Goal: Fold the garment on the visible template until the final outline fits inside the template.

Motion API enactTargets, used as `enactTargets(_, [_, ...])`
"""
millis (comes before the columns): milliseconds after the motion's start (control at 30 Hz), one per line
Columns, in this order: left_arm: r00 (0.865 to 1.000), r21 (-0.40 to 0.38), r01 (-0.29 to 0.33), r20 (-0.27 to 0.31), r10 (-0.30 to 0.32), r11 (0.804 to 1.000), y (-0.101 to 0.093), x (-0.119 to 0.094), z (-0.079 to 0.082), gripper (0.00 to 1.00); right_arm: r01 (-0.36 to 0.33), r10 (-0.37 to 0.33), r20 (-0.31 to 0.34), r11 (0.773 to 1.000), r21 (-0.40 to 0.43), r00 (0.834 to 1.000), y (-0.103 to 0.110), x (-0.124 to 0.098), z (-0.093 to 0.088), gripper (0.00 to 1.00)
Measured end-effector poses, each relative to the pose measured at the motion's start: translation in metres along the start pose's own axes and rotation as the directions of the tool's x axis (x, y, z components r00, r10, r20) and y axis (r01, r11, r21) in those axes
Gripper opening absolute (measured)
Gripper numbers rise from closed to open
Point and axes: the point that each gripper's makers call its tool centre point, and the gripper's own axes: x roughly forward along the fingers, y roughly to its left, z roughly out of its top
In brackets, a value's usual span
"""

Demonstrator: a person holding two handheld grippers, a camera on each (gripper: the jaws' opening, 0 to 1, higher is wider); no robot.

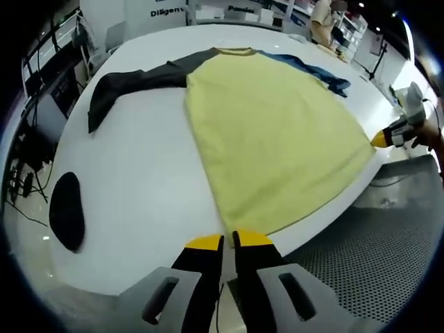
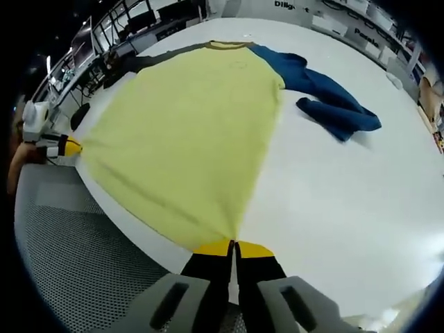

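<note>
The yellow shirt [image 1: 270, 132] lies flat on the white counter [image 1: 139, 187]. The left gripper [image 1: 229, 241] pinches one hem corner. The right gripper [image 2: 232, 247] is clamped on the opposite hem corner.

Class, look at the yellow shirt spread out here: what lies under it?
The yellow shirt lies flat on the white table. Bare tabletop shows around it. Whatever lies directly beneath the cloth, such as a template, is covered.

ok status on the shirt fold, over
Left gripper shut on hem corner of yellow shirt; right gripper shut on the other corner. Shirt flat on white table, blue sleeve bunched. Black pad off to the side.
</note>
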Motion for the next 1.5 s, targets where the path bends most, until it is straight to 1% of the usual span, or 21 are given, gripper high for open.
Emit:
enactTargets(133, [1.000,0.001,0.000,0.009,0.000,1.000,-0.001,0.000,0.000,0.13,0.006,-0.008,0.043,0.999,0.034,0.999,-0.003,0.001,0.003,0.00])
enactTargets(167, [1.000,-0.001,0.007,0.025,-0.007,1.000,-0.002,0.000,0.003,0.16,0.009,-0.011,0.051,1.000,0.030,0.999,-0.004,-0.001,0.003,0.03])
enactTargets(300, [0.998,-0.029,0.003,0.064,-0.001,1.000,-0.001,0.000,0.010,0.47,-0.013,0.005,0.114,0.998,0.066,0.993,-0.002,-0.008,0.013,0.24])
enactTargets(367, [0.997,-0.026,-0.016,0.076,0.018,1.000,0.001,-0.002,0.012,0.53,-0.017,0.008,0.168,0.998,0.055,0.986,-0.004,-0.015,0.025,0.29])
enactTargets(433, [0.992,-0.027,-0.024,0.120,0.028,0.999,0.004,-0.007,0.019,0.53,-0.025,0.011,0.214,0.998,0.061,0.977,-0.003,-0.021,0.035,0.35])
enactTargets(500, [0.988,-0.037,-0.015,0.154,0.020,0.999,0.003,-0.009,0.024,0.60,-0.033,0.017,0.259,0.998,0.057,0.966,-0.001,-0.027,0.046,0.48])
enactTargets(533, [0.985,-0.037,-0.014,0.169,0.020,0.999,0.003,-0.010,0.027,0.65,-0.034,0.018,0.274,0.998,0.055,0.962,-0.001,-0.028,0.049,0.55])
enactTargets(567, [0.977,-0.028,-0.022,0.212,0.028,0.999,0.004,-0.013,0.034,0.72,-0.055,0.049,0.328,0.998,0.009,0.943,0.004,-0.031,0.059,0.59])
enactTargets(633, [0.968,-0.020,-0.031,0.248,0.035,0.999,0.003,-0.017,0.041,0.85,-0.088,0.081,0.366,0.996,0.002,0.927,0.012,-0.037,0.067,0.65])
enactTargets(667, [0.956,-0.003,-0.032,0.291,0.031,0.999,0.001,-0.021,0.049,0.91,-0.105,0.097,0.388,0.994,0.001,0.916,0.016,-0.040,0.072,0.68])
enactTargets(733, [0.947,0.006,-0.019,0.322,0.016,1.000,-0.004,-0.028,0.056,0.95,-0.107,0.100,0.411,0.994,-0.006,0.906,0.019,-0.044,0.078,0.78])
enactTargets(800, [0.943,0.017,-0.014,0.332,0.008,1.000,-0.007,-0.030,0.059,0.98,-0.110,0.106,0.429,0.994,-0.016,0.897,0.021,-0.047,0.083,0.86])
enactTargets(867, [0.938,0.031,-0.015,0.346,0.003,0.999,-0.009,-0.031,0.063,0.99,-0.103,0.103,0.444,0.994,-0.025,0.890,0.021,-0.049,0.088,0.87])
enactTargets(967, [0.923,0.073,-0.032,0.384,0.002,0.997,-0.012,-0.035,0.070,0.99,-0.095,0.094,0.472,0.995,-0.021,0.877,0.018,-0.052,0.095,0.92])
enactTargets(1067, [0.907,0.124,-0.043,0.421,-0.013,0.991,-0.022,-0.043,0.076,0.99,-0.065,0.048,0.507,0.998,0.016,0.860,0.000,-0.053,0.106,0.90])
enactTargets(1200, [0.897,0.124,-0.034,0.441,-0.024,0.992,-0.029,-0.048,0.079,0.99,-0.027,0.014,0.508,0.999,0.018,0.861,-0.013,-0.049,0.114,0.88])
enactTargets(1233, [0.896,0.135,-0.007,0.441,-0.054,0.991,-0.035,-0.048,0.078,0.99,-0.014,0.008,0.508,1.000,0.007,0.861,-0.016,-0.047,0.117,0.87])
enactTargets(1300, [0.886,0.152,-0.008,0.459,-0.063,0.988,-0.038,-0.050,0.079,0.99,0.012,-0.005,0.511,1.000,-0.010,0.860,-0.024,-0.043,0.123,0.85])
enactTargets(1433, [0.881,0.176,-0.021,0.468,-0.065,0.984,-0.040,-0.052,0.080,0.99,0.040,-0.015,0.505,0.998,-0.040,0.863,-0.035,-0.034,0.132,0.80])
enactTargets(1467, [0.880,0.177,-0.020,0.471,-0.067,0.984,-0.040,-0.052,0.081,0.99,0.041,-0.006,0.491,0.997,-0.061,0.871,-0.039,-0.029,0.133,0.78])
enactTargets(1500, [0.880,0.176,-0.015,0.470,-0.071,0.984,-0.041,-0.052,0.081,0.99,0.044,-0.013,0.492,0.998,-0.051,0.871,-0.042,-0.026,0.136,0.76])
